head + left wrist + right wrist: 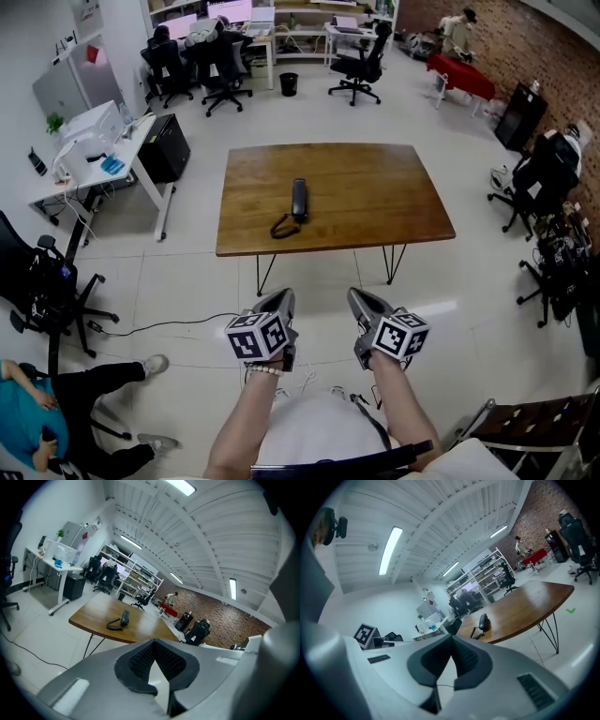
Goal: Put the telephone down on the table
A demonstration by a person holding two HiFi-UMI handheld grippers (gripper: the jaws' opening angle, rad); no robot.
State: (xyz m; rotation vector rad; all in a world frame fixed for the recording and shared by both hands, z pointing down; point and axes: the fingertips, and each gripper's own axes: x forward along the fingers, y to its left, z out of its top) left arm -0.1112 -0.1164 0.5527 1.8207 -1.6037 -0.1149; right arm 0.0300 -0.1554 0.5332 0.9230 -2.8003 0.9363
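Both the left tongs [281,298] and right tongs [362,298] are closed, empty; telephone [299,199] lies on table [375,192].

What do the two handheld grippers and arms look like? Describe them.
Both the left gripper and right gripper are grey, tapering shells, each carrying a white cube with black square markers. Their pads are black and ribbed. The arms are bare; a pale beaded bracelet circles the left wrist.

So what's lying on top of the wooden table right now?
Only the black telephone with its cord, on the table. Anything beneath the telephone is hidden.
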